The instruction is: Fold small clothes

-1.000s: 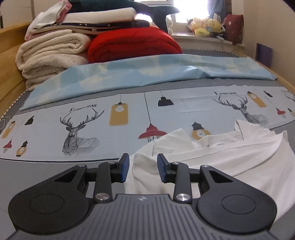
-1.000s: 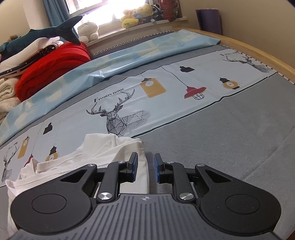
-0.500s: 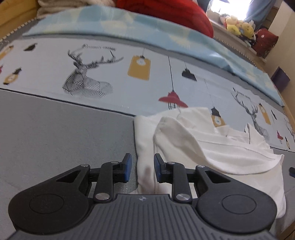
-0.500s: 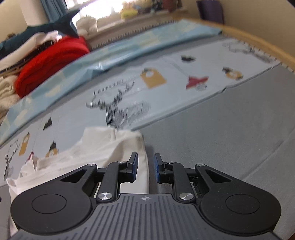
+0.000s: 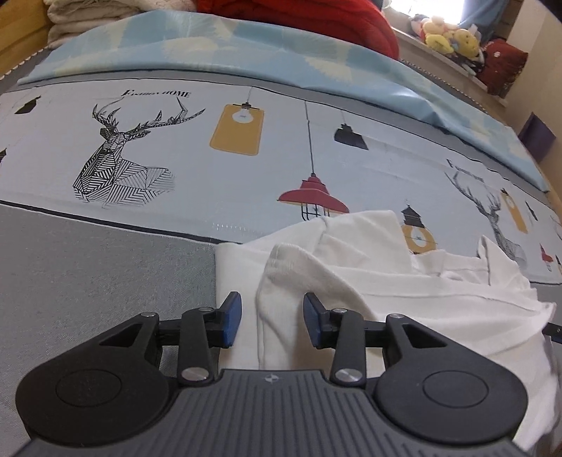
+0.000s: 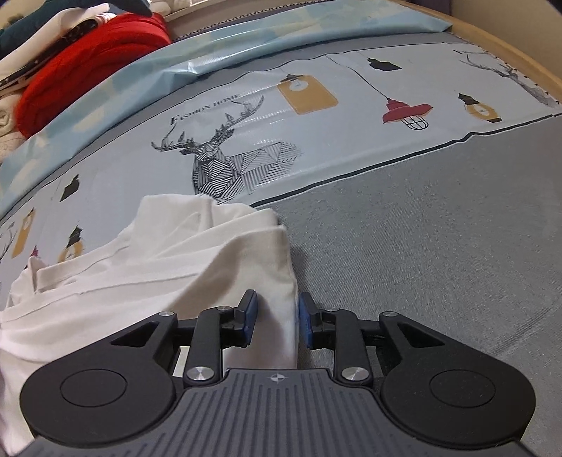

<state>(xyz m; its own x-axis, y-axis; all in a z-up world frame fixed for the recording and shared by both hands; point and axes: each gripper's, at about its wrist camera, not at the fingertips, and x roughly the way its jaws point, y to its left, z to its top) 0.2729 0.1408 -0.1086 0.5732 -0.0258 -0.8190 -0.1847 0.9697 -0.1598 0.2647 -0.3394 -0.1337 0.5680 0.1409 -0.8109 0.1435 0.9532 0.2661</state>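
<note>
Both tools have dropped closer to the white garment [image 5: 386, 295] since a second ago. It lies crumpled on the bed [image 6: 421, 246], long axis running between them. Left tool [image 5: 272, 321] and right tool [image 6: 275, 321] tilt downward, jaws opening astride its opposite edges, cloth between them.

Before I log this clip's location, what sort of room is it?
Most likely a bedroom: a printed sheet spread over a bed, folded blankets stacked at its far end, and plush toys along a windowsill.
</note>
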